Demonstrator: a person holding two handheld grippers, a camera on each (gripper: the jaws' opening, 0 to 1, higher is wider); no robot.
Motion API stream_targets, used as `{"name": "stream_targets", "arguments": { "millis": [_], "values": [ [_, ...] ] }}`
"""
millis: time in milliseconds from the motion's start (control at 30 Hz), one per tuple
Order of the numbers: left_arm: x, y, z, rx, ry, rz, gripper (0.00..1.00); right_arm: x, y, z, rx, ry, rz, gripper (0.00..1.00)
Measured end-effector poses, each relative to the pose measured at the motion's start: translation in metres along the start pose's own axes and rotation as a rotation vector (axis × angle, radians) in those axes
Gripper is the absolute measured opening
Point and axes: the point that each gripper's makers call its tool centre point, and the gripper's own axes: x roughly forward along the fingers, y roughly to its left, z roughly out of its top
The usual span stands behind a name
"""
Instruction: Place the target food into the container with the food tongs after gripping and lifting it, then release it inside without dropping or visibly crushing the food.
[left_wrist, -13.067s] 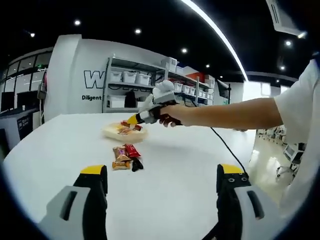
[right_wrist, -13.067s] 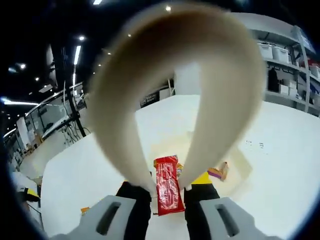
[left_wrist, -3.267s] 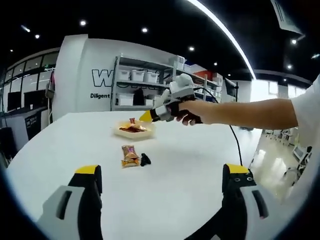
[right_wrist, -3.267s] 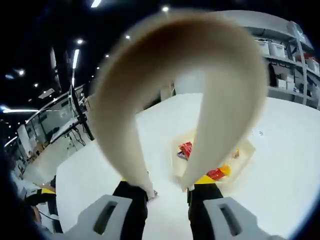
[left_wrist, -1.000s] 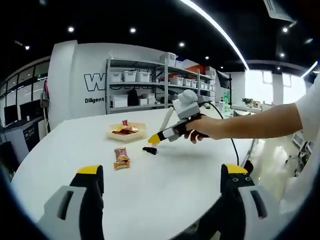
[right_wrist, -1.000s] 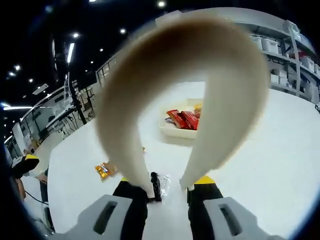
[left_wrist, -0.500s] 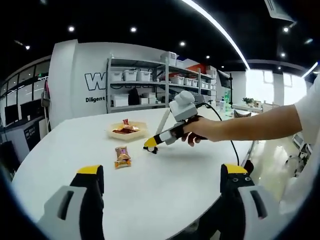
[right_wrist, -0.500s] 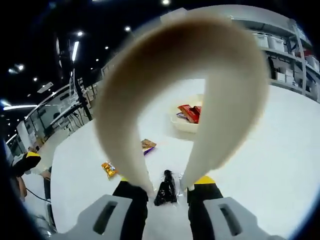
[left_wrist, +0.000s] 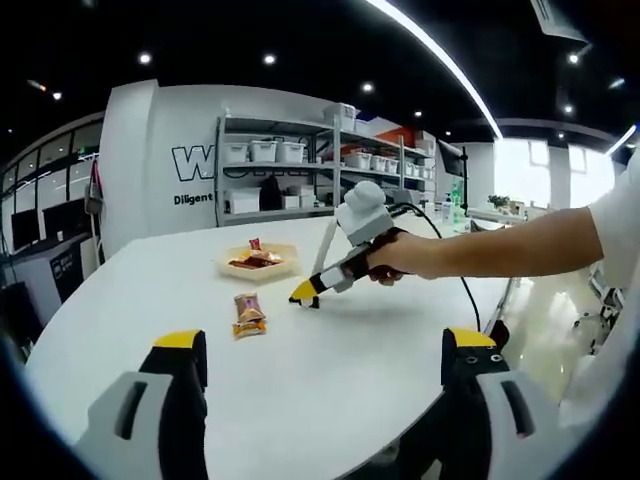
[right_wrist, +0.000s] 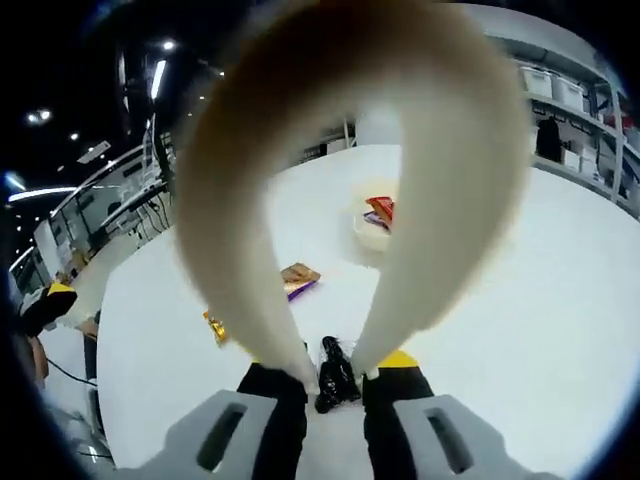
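Note:
A pair of cream food tongs (right_wrist: 440, 190) is clamped in my right gripper (right_wrist: 328, 388), which is shut on them. The tong tips sit on either side of a small black packet (right_wrist: 336, 368) lying on the white table (right_wrist: 520, 330), close against it. In the left gripper view a person's hand holds the right gripper (left_wrist: 304, 292) low over the table, tips down at the black packet (left_wrist: 313, 301). The shallow cream container (right_wrist: 372, 228) (left_wrist: 256, 264) holds red packets. My left gripper (left_wrist: 325, 342) hangs open above the near table.
A purple and orange packet (right_wrist: 298, 278) and an orange one (right_wrist: 214, 326) lie loose left of the tongs; the left gripper view shows such a packet (left_wrist: 248, 314) between the container and me. Shelves with white bins (left_wrist: 290, 170) stand behind the table. A cable (left_wrist: 450, 270) trails from the right gripper.
The right gripper has dropped towards the table and the tong tips have drawn in around the black packet. The left gripper has stayed put and open.

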Motion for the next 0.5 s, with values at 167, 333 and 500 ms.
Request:
{"name": "stream_targets", "arguments": {
  "millis": [167, 333, 500],
  "values": [
    [-0.004, 0.005, 0.007, 0.015, -0.010, 0.007, 0.95, -0.011, 0.001, 0.009, 0.044, -0.033, 0.028, 0.14],
    [-0.005, 0.005, 0.007, 0.019, -0.015, 0.012, 0.95, -0.027, -0.001, 0.024, 0.024, -0.063, 0.020, 0.15],
    [-0.003, 0.003, 0.007, 0.019, -0.016, 0.007, 0.95, -0.038, -0.011, 0.040, -0.011, -0.070, -0.011, 0.15]
  ]
}}
